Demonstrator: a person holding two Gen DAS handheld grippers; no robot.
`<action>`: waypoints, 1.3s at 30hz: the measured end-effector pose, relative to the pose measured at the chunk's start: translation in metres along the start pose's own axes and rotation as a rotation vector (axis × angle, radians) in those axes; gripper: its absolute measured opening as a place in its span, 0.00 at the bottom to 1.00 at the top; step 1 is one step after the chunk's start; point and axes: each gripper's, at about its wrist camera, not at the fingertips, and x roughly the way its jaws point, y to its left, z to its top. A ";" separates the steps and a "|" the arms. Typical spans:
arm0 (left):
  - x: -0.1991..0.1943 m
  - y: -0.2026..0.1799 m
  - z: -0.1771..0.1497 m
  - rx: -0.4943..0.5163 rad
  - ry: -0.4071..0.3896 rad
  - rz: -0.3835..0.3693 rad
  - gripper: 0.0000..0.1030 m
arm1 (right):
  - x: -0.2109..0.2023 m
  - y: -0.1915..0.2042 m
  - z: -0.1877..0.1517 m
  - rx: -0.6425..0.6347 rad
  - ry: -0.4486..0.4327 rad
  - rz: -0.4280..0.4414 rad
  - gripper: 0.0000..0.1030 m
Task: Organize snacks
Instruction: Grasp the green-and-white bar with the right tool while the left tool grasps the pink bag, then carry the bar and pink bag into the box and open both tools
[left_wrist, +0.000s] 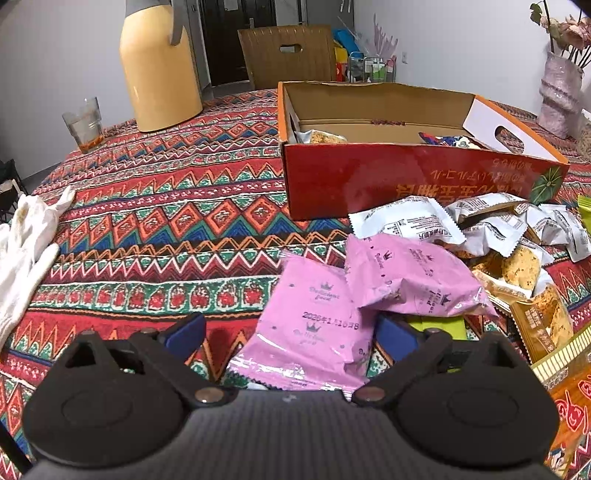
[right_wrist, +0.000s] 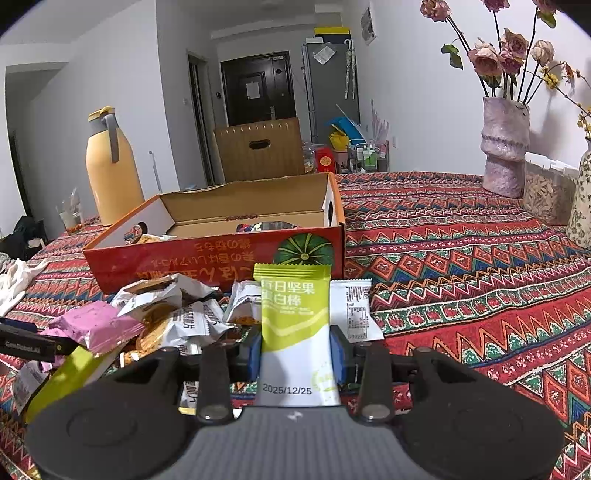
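Left gripper (left_wrist: 291, 338): jaws spread wide, straddling a pink packet (left_wrist: 306, 332).
Right gripper (right_wrist: 295, 354): clamped on green bar (right_wrist: 293, 325).
Box (right_wrist: 221, 258): open-topped, just behind snack pile (right_wrist: 177, 317).
Tablecloth (right_wrist: 480, 277): bare rightward.

The table (right_wrist: 461, 236) is covered with a red patterned cloth. On it lie an open orange cardboard box (left_wrist: 369, 177), a heap of snack packets (left_wrist: 498, 236) just before the box, two pink packets (left_wrist: 314, 314), a yellow thermos jug (left_wrist: 159, 74), a glass (left_wrist: 84, 123), white gloves (left_wrist: 26, 243) near the left edge and a purple vase (right_wrist: 504, 147).
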 end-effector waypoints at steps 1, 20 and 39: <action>0.001 0.000 0.000 -0.003 0.003 -0.008 0.88 | 0.001 0.000 0.000 0.001 0.002 0.000 0.35; -0.025 0.002 -0.008 -0.014 -0.081 -0.053 0.61 | 0.000 0.002 -0.003 0.005 0.005 0.017 0.35; -0.098 0.015 0.007 -0.084 -0.300 -0.061 0.61 | -0.026 0.022 0.004 -0.030 -0.059 0.062 0.35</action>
